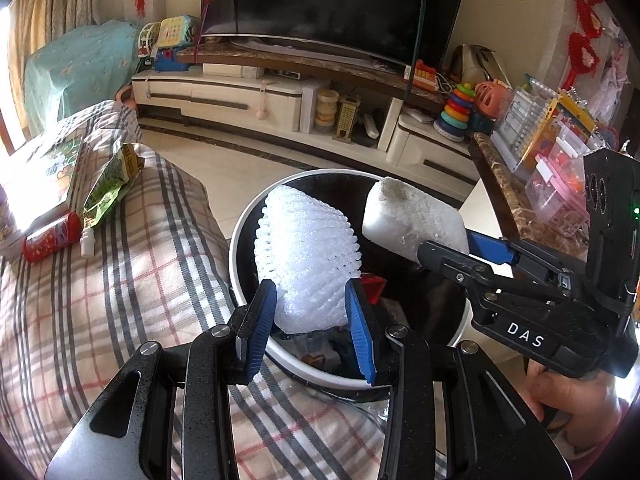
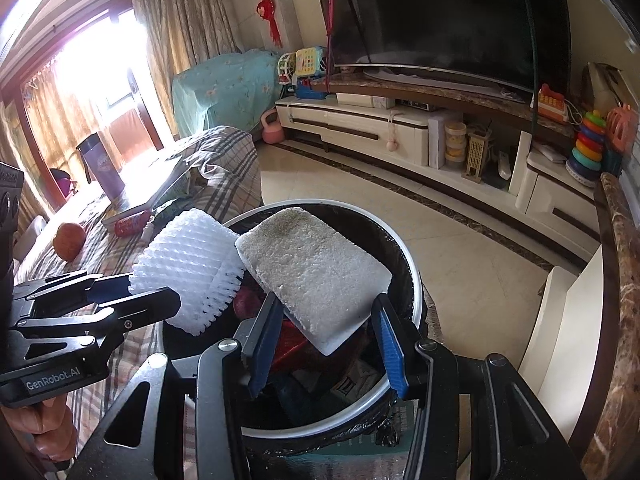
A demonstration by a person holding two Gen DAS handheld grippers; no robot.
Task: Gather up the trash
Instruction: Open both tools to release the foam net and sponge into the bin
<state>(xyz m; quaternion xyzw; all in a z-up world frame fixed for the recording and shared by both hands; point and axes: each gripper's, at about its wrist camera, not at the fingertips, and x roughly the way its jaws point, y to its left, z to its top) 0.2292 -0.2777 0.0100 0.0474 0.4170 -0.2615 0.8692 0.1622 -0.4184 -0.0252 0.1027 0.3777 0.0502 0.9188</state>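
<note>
Altogether, ranked from largest to smallest:

1 plaid-covered surface (image 1: pixel 132 280), grey and pink check, running along the left of both views and carrying the loose items listed below.

1 television (image 1: pixel 332 4), dark, on 1 long white cabinet (image 1: pixel 224 96) along the far wall.

1 trash bin (image 1: pixel 240 240), round, white-rimmed with a black liner, standing against the plaid surface's right edge; red and dark refuse shows inside it.

2 grippers. Left gripper (image 1: pixel 310 312): blue-padded jaws partly apart and pressed on both sides of the foam net. Right gripper (image 2: pixel 326 340): jaws set wider, with the foam block's near end between them; the left pad touches the block, contact at the right pad cannot be told.

1 foam net (image 1: pixel 306 256), white, ribbed mesh sleeve, held over the bin's opening on its left side.

1 foam block (image 2: pixel 316 276), white, flat and grainy, tilted over the bin's opening, just right of the net and overlapping it in the right wrist view.

1 book (image 1: pixel 44 184), lying flat toward the plaid surface's far left edge.

1 tumbler (image 2: pixel 100 168), dark, upright beyond the book.

1 snack bag (image 1: pixel 110 188), green, crumpled, beside the book.

1 orange fruit (image 2: pixel 69 241), near the surface's left edge.

1 red can (image 1: pixel 52 237), on its side by the book's near corner.

1 small white bottle (image 1: pixel 87 241), just beside the can.
</note>
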